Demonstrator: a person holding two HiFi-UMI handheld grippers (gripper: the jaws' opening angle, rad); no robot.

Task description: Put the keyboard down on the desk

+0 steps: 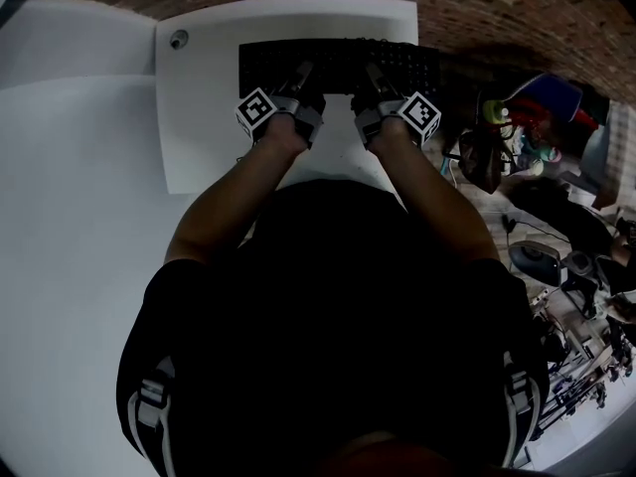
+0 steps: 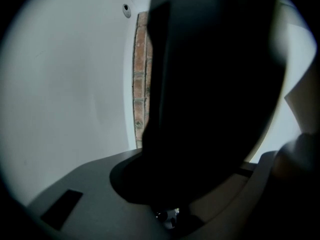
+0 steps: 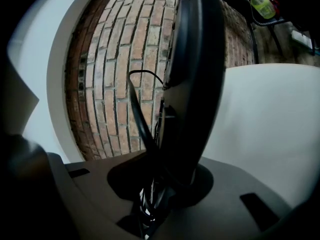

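Observation:
A black keyboard (image 1: 338, 63) hangs level over the far part of the white desk (image 1: 199, 117), close to the brick wall. My left gripper (image 1: 303, 85) is shut on its near edge left of the middle. My right gripper (image 1: 373, 87) is shut on the same edge right of the middle. In the left gripper view the keyboard (image 2: 210, 84) is a dark slab seen edge-on that fills the gap between the jaws. The right gripper view shows the keyboard (image 3: 192, 74) edge-on too, with its black cable (image 3: 137, 104) looping down beside it into the jaws.
The brick wall (image 1: 497, 8) runs behind the desk. A small round fitting (image 1: 179, 39) sits at the desk's far left corner. Right of the desk stand a chair and cluttered gear (image 1: 542, 102), among them a green bottle (image 3: 262, 4). More white tabletop (image 1: 70, 217) lies to the left.

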